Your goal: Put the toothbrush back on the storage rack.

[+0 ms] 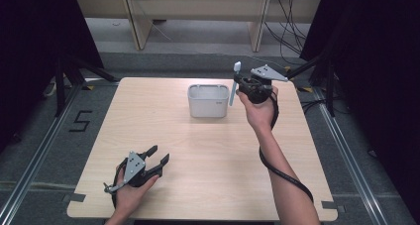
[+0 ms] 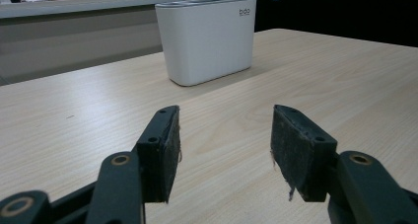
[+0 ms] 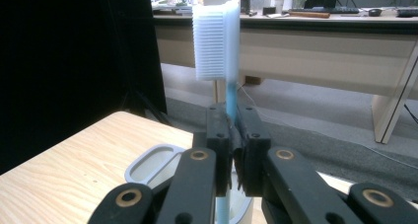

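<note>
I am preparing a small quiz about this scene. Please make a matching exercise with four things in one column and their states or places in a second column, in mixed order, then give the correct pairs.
Things:
1. left gripper
2. right gripper
3. toothbrush
4. white holder

States or places:
A. stands on the far middle of the table
B. open, low at the near left of the table
C. upright, bristle head on top
D. shut on a thin blue handle

Pairs: 1-B, 2-D, 3-C, 4-A

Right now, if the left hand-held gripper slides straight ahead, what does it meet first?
Probably the white container. The left hand-held gripper is open, bare table ahead; the container sits slightly left of centre, so it might graze past.
</note>
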The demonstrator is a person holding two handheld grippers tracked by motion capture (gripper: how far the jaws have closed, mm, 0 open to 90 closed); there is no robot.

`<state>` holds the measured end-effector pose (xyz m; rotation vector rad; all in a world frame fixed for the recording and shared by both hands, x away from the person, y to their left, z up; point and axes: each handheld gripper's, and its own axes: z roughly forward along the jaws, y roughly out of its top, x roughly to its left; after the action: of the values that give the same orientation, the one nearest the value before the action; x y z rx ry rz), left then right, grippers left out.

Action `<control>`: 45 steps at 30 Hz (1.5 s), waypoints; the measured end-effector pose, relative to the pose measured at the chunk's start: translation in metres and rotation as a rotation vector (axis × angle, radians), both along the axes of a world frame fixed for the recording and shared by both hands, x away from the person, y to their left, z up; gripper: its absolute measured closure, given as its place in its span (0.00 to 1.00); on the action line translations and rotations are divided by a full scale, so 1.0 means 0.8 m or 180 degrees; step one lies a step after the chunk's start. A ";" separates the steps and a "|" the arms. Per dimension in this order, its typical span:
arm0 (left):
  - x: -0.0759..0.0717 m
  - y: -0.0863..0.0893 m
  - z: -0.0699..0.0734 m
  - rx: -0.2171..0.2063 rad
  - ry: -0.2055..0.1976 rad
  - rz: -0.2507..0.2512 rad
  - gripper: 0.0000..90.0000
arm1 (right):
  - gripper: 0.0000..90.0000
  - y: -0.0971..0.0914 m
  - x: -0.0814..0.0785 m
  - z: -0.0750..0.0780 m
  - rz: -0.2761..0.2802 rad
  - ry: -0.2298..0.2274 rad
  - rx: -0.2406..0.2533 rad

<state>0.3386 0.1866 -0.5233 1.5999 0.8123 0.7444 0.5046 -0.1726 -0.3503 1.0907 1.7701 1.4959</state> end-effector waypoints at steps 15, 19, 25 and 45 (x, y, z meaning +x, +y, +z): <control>0.000 0.000 0.000 -0.0009 0.0014 -0.0008 0.49 | 0.96 0.005 0.009 0.002 -0.0029 -0.0074 0.0040; 0.000 0.000 0.000 -0.0010 0.0011 -0.0002 0.49 | 0.96 0.005 0.011 0.002 -0.0032 -0.0133 0.0018; 0.000 0.000 0.000 -0.0020 0.0003 -0.0002 0.49 | 0.96 0.005 0.014 0.003 -0.0052 -0.0196 0.0042; 0.000 0.001 0.000 -0.0016 0.0015 -0.0007 0.49 | 0.96 0.013 0.022 0.009 -0.0118 -0.0159 0.0186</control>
<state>0.3386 0.1872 -0.5231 1.5984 0.8153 0.7367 0.5224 -0.1621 -0.3430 1.0993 1.6731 1.5478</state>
